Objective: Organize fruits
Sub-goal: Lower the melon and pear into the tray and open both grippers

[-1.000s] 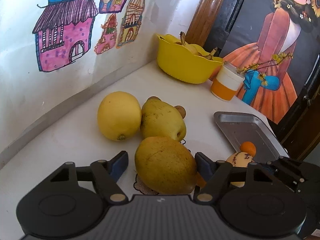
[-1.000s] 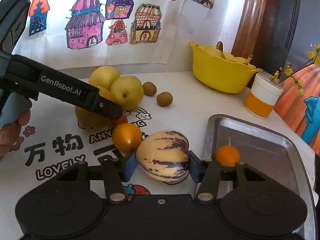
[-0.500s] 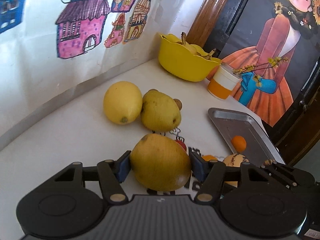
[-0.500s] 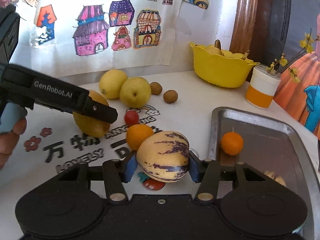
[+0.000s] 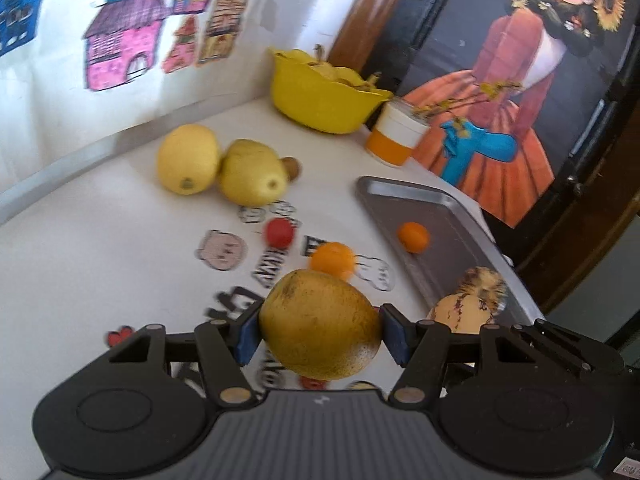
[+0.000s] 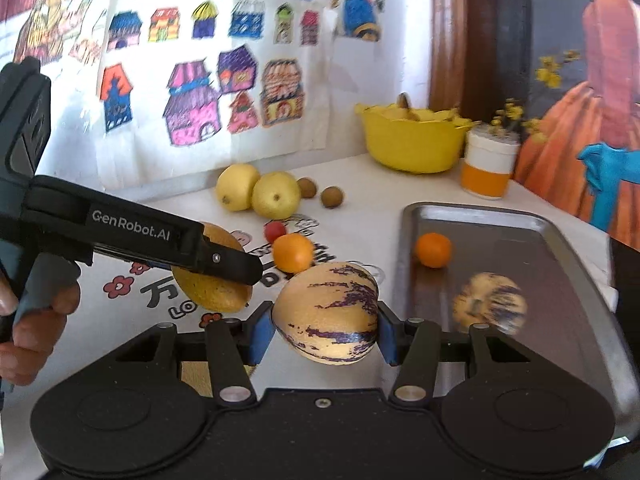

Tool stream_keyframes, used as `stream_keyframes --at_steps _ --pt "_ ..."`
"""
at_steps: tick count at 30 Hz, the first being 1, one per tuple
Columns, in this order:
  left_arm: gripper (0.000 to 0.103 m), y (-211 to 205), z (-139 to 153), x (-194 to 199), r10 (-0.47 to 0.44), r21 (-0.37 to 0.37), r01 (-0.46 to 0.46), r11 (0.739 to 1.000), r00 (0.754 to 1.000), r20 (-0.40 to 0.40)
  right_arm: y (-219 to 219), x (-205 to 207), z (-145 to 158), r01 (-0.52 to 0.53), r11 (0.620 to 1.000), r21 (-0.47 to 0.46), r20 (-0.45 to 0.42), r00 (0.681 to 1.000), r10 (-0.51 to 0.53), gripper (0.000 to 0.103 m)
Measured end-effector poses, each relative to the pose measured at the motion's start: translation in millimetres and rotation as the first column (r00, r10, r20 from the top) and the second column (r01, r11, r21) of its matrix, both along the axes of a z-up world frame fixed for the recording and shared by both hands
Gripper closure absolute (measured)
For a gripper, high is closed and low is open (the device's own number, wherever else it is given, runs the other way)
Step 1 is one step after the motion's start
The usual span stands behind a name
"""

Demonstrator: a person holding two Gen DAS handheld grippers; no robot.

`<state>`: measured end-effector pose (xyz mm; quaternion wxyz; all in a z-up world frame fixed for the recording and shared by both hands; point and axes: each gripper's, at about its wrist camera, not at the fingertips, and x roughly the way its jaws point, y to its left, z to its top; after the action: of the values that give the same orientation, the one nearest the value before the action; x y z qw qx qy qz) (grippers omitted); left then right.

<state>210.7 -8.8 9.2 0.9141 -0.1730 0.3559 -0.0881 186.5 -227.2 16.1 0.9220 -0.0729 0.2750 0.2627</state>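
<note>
Pear point(image 5: 319, 323) clamped between left tongs point(image 5: 320, 334)

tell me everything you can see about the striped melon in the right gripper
The striped melon is egg-shaped, pale cream-yellow with broken dark purple streaks running along its smooth, slightly glossy skin. It lies sideways, pinched at its two ends between the blue pads of the right gripper, and looks lifted off the table beside the near-left edge of the metal tray. Only the pads touch it. Its blurred reflection shows in the tray. The left wrist view catches part of it too.
</note>
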Motion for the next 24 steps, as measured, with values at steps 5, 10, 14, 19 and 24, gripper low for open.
stream_keyframes --at_steps 5,10,14,19,24 --pt "0.037 -25.5 10.2 3.4 -0.022 -0.018 0.023 1.0 0.999 0.025 -31.8 -10.2 7.6 0.071 0.997 0.016 0.034 0.997 -0.072 0.049" --pt "0.037 -57.0 13.6 17.9 -0.037 -0.043 0.039 0.998 0.998 0.048 -65.4 -8.7 6.4 0.157 0.987 0.037 0.034 0.987 -0.158 0.049" --pt "0.037 -79.4 10.5 33.4 -0.045 -0.062 0.049 0.997 0.998 0.052 -89.5 -4.5 0.7 0.214 0.976 0.052 0.024 0.976 -0.215 0.049" --pt "0.037 -104.1 6.3 52.2 -0.055 -0.03 0.057 0.998 0.997 0.056 -109.9 0.2 -9.4 0.247 0.967 0.067 0.003 0.969 -0.248 0.049" --pt "0.037 -120.0 3.4 67.4 -0.058 -0.01 0.059 0.998 0.997 0.053 -115.4 6.7 -15.3 0.249 0.966 0.076 -0.002 0.968 -0.249 0.049"
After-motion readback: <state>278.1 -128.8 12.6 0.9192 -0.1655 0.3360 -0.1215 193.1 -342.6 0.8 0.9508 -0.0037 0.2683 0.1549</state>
